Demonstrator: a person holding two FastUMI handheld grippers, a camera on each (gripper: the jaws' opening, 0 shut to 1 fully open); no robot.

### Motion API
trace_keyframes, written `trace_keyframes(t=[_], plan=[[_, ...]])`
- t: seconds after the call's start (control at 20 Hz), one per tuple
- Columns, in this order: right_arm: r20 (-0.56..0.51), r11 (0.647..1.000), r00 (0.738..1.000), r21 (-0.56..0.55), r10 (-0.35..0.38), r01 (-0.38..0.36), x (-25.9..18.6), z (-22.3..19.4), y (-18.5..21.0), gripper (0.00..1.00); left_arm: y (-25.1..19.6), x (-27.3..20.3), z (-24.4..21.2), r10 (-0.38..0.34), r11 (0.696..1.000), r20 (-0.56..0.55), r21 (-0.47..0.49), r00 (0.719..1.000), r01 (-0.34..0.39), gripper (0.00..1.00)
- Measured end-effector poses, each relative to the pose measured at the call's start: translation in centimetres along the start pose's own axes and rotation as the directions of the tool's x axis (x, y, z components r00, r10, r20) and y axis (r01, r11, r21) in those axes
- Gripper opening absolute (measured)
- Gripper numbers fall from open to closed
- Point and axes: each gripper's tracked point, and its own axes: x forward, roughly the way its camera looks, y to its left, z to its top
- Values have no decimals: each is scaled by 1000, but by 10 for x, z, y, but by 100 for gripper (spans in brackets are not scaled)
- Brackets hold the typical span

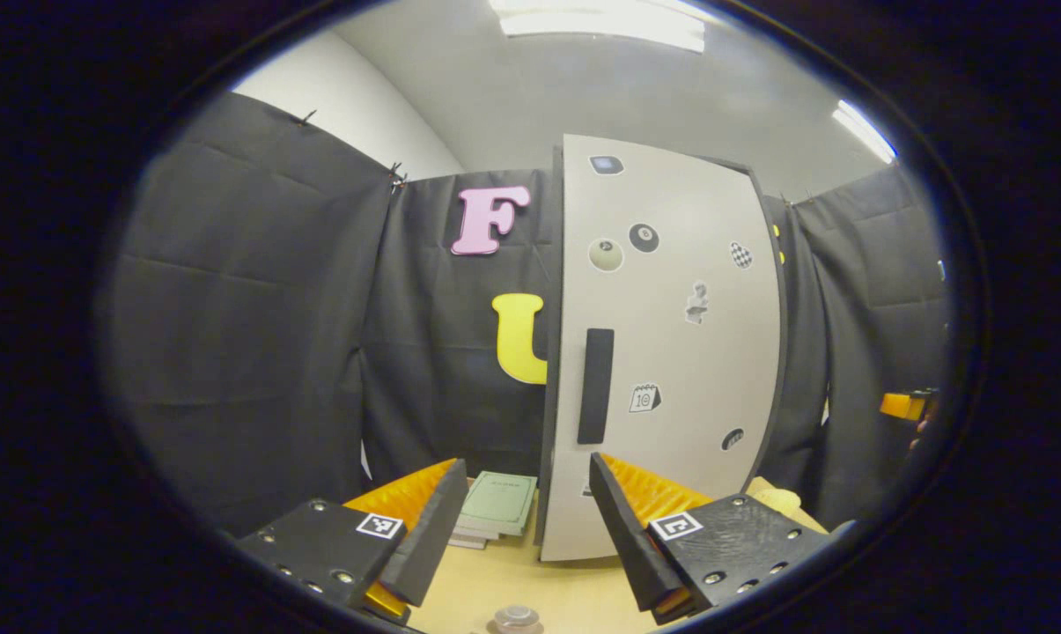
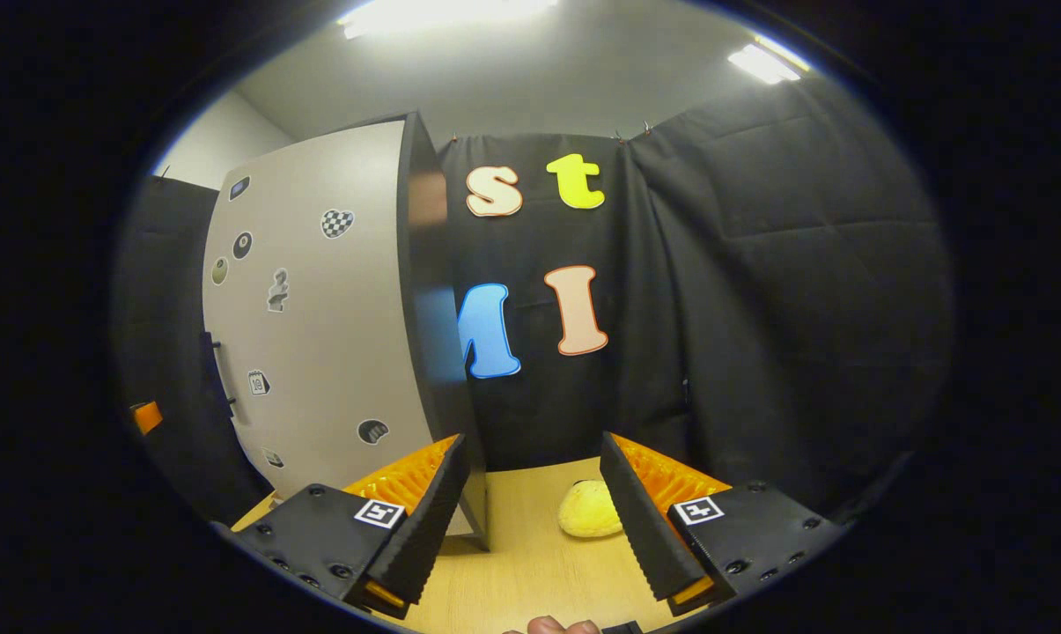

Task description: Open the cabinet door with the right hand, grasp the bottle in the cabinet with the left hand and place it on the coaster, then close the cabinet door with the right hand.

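The cabinet [image 1: 666, 343] is being seen standing on the tabletop [image 1: 530, 590], with its door [image 1: 671, 370] shut, so the bottle is being hidden. The left gripper [image 1: 521, 519] is being held in front of the cabinet with its jaws wide open and nothing between them. The door's dark handle [image 1: 595, 385] is being seen just above those jaws. The right gripper [image 2: 530, 515] is being held to the right of the cabinet [image 2: 319, 335], jaws open and empty too. A yellow soft thing [image 2: 590, 509] is lying on the tabletop to the right of the cabinet.
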Motion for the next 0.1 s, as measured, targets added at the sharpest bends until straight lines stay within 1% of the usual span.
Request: trace_keyframes(t=[0.05,0.1], plan=[[1,1000,1000,-23,-1,1,0,-2,5,95,7,0,2,4,1000,7,-3,1000,-4,84],[-22,999,1000,-48,3,-4,0,-9,10,95,13,1,1,4,1000,13,-13,1000,-4,84]])
